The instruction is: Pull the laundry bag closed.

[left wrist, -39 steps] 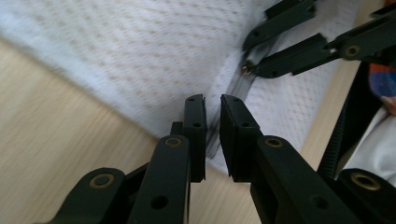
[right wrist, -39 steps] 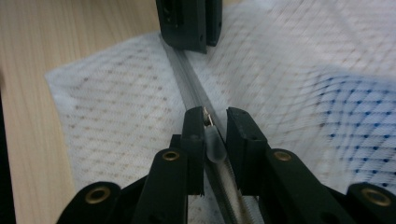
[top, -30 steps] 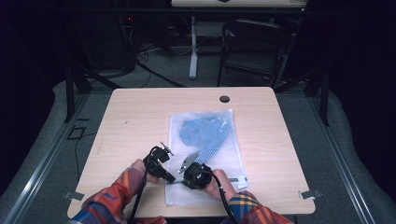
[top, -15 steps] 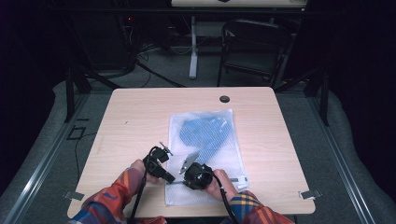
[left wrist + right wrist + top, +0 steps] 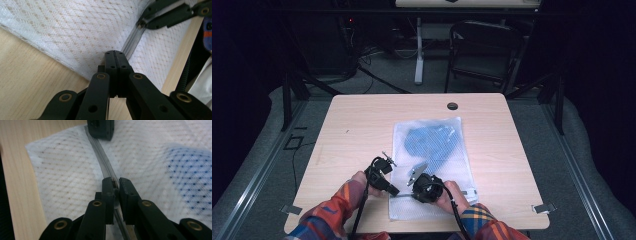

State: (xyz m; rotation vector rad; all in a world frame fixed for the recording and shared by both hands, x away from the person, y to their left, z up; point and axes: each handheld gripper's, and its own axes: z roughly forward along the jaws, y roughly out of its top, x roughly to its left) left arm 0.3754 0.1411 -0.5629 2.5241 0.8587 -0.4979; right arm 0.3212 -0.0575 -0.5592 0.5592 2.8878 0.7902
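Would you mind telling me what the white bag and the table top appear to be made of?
The white bag looks like soft synthetic mesh, matte: a fine diamond weave shows, and blue fabric shows through. The table top looks like pale wood or wood-look laminate, smooth, with faint grain lines.

Bare wooden table (image 5: pixel 357 130) open left, right and beyond the mesh bag (image 5: pixel 432 150). Small dark grommet hole (image 5: pixel 452 106) near the far edge. Both grippers crowded together at the bag's near end.
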